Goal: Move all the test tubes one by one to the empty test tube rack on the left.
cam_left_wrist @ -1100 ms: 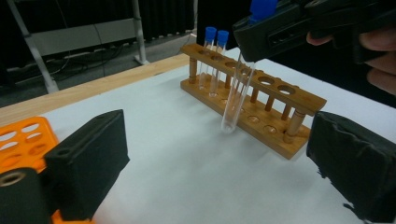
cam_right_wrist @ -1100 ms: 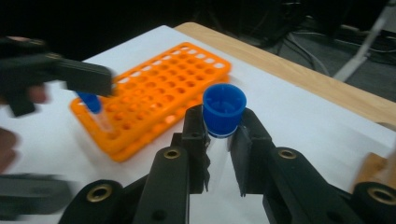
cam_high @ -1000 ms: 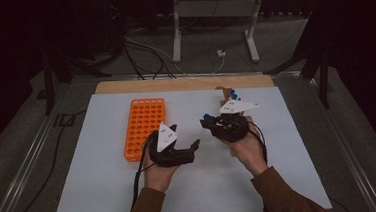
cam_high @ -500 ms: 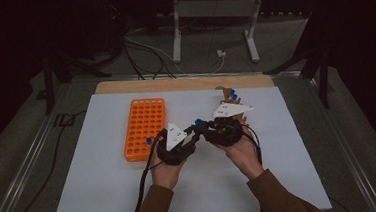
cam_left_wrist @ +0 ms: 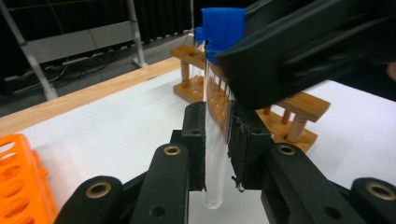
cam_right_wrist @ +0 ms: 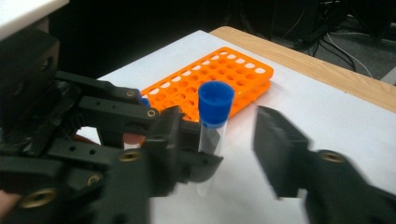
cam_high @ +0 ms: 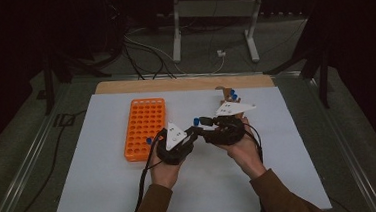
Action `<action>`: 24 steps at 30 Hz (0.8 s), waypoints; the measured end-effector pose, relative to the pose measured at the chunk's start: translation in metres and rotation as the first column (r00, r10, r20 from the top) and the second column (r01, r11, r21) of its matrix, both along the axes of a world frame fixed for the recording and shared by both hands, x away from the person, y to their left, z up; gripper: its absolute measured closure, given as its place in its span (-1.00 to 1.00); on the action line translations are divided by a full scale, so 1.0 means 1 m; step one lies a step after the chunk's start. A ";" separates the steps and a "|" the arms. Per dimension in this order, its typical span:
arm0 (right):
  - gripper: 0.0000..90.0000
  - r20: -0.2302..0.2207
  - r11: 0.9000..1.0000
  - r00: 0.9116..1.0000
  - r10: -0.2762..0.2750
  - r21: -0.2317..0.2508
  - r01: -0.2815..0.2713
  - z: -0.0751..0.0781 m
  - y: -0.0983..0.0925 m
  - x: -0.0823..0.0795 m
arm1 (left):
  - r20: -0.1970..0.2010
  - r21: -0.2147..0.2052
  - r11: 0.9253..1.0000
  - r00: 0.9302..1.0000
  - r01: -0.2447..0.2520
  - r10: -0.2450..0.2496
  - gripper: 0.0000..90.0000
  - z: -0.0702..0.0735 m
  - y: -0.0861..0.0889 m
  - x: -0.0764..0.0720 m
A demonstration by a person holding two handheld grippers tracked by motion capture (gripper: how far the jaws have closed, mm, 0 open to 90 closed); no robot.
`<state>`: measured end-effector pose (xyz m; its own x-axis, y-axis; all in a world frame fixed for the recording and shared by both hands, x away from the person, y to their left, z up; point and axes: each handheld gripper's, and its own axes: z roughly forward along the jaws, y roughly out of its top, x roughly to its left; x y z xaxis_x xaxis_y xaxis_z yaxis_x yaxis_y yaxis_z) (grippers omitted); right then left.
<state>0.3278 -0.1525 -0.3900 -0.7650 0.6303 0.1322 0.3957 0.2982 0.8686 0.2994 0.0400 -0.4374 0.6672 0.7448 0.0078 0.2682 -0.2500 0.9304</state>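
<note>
A clear test tube point(cam_left_wrist: 214, 158) with a blue cap point(cam_left_wrist: 223, 28) stands upright between the two grippers above the white mat point(cam_high: 107, 192). My left gripper point(cam_left_wrist: 217, 121) is shut on the tube's glass body, and its jaws have just been closing. My right gripper point(cam_right_wrist: 219, 149) has just been opening; the tube point(cam_right_wrist: 211, 135) sits between its spread jaws, and the pads are off it. In the high view the left gripper point(cam_high: 194, 130) and right gripper point(cam_high: 200, 122) meet tip to tip at the mat's middle.
An orange tube rack point(cam_high: 145, 129) with empty holes lies left of the hands. A wooden rack point(cam_high: 228, 94) holding blue-capped tubes stands behind the right hand. A wooden board edge point(cam_high: 174, 83) borders the mat's far side.
The left gripper swung its jaws rightward to the right gripper and closed on the tube. The right gripper's jaws have spread apart off the tube.
</note>
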 end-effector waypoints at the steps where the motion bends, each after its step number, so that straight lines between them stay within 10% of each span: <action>1: 0.01 0.000 1.000 1.000 -0.001 0.004 0.001 0.000 -0.001 0.000 | -0.003 -0.002 1.000 1.000 -0.006 0.006 0.74 0.000 0.001 0.001; 14: -0.85 0.061 0.998 0.996 -0.062 -0.018 0.063 -0.001 -0.018 -0.003 | -0.021 -0.052 0.999 1.000 -0.001 0.000 0.74 0.008 0.022 -0.004; 24: -1.00 0.096 0.988 0.985 -0.145 -0.044 0.150 -0.011 -0.039 -0.001 | -0.026 -0.075 0.997 1.000 0.006 -0.008 0.74 0.010 0.059 -0.014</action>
<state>0.3269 -0.1912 -0.4011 -0.6706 0.7412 0.0309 0.3579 0.2868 0.8886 0.2856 0.0985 -0.4273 0.6717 0.7379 -0.0656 0.2912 -0.1815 0.9393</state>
